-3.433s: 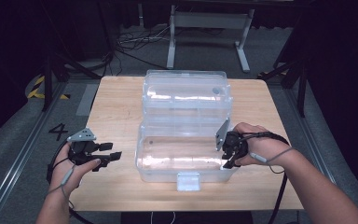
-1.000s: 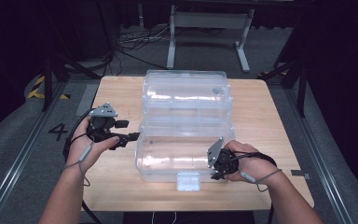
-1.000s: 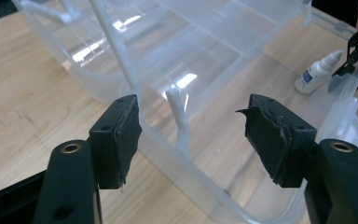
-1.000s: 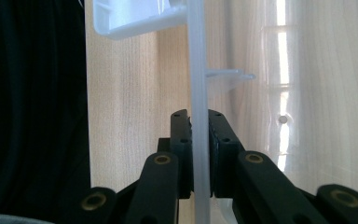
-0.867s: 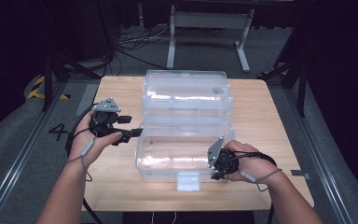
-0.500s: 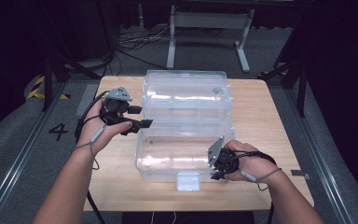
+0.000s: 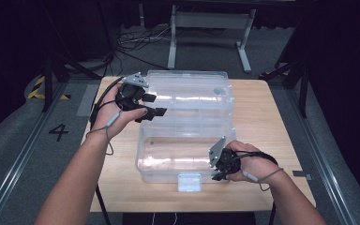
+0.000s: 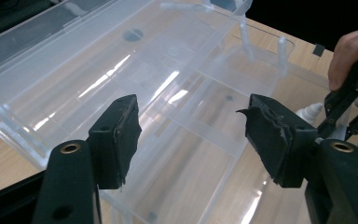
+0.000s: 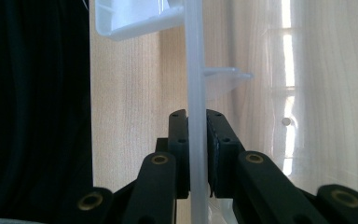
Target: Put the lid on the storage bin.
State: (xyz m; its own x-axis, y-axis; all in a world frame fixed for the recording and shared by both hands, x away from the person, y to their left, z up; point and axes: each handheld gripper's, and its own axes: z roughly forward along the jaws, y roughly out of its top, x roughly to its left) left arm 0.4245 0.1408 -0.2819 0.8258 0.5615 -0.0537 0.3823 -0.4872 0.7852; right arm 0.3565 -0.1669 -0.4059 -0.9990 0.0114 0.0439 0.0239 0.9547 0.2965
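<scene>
Two grippers work a clear plastic box lying open mid-worktop, its long axis running left to right, lid hinged toward the far side. It is transparent, glossy, with a white latch at its near edge. The right gripper has its fingers closed on the box's right wall. The left gripper hovers over the left far corner, fingers spread wide, holding nothing.
</scene>
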